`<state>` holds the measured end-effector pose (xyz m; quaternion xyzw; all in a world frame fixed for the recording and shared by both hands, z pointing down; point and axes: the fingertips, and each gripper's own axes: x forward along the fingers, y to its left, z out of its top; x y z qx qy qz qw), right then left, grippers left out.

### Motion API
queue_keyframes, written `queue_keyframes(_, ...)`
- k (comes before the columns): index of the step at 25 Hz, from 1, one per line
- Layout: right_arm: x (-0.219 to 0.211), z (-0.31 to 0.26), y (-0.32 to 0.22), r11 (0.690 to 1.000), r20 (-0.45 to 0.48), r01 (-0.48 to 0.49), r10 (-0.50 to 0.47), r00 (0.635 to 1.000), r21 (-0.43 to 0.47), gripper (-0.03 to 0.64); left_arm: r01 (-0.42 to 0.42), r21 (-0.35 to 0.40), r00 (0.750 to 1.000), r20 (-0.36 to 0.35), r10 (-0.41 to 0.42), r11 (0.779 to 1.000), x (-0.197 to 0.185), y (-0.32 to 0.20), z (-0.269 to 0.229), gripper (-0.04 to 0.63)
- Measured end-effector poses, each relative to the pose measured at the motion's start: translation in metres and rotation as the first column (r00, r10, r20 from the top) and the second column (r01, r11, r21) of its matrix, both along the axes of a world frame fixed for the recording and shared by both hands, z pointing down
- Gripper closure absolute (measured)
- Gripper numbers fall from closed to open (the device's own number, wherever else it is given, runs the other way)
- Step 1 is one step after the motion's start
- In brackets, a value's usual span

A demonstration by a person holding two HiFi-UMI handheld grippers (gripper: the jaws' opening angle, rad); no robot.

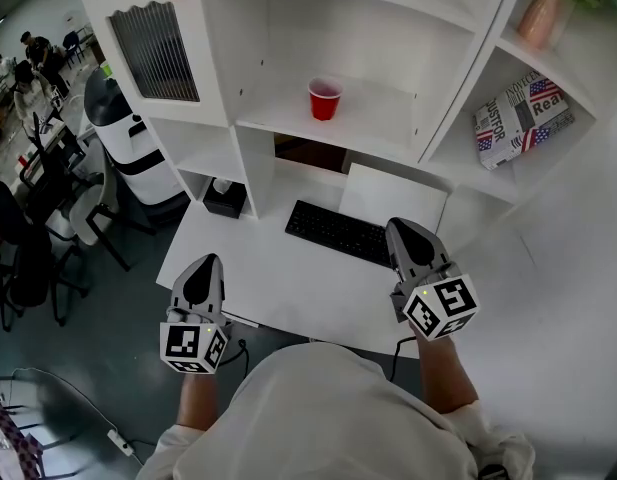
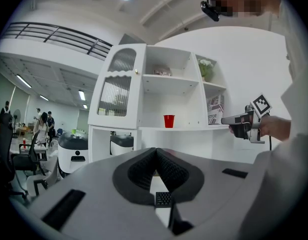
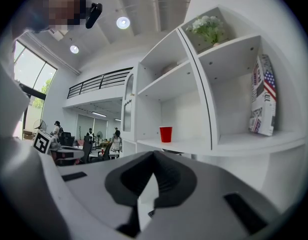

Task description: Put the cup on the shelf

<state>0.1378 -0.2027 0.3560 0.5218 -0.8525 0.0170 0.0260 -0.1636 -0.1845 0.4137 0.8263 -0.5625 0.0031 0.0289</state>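
While the white shelf unit (image 1: 383, 123) fills the head view from 10 round to 2 o'clock, the white table (image 1: 253, 273) spreads out below it, with a black keyboard (image 1: 338, 232) lying at its middle. Nearer the person, the left tongs (image 1: 202, 266) hover over the table edge at 8 o'clock and the right tongs (image 1: 404, 228) at 4 o'clock, just past the keyboard's right end. Both point towards the shelves; each has its ribbed pads pressed together with nothing between them.

Smallest is the red plastic cup (image 1: 325, 99). It stands upright and alone on the middle shelf board, at 12 o'clock from the keyboard and well apart from both tongs, so the placing looks already done.

Should it need moving, I judge it very light and thin-walled. It would be springy rather than stiff and quick to buckle or pop out under a hard squeeze, with a smooth, tapered, slippery side. The safer hold seems to be across the upper wall just under the rolled rim, where it is stiffest, or one pad inside and one outside the rim, closed only lightly
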Motion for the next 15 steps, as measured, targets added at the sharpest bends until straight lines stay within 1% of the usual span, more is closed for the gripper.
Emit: queue_keyframes(15, 0.0041, 0.0011, -0.0018, 1.000, 0.012, 0.007, -0.007, 1.000, 0.006, 0.612, -0.011, 0.002, 1.000, 0.006, 0.011, 1.000, 0.0084, -0.0050, 0.0002, 0.594)
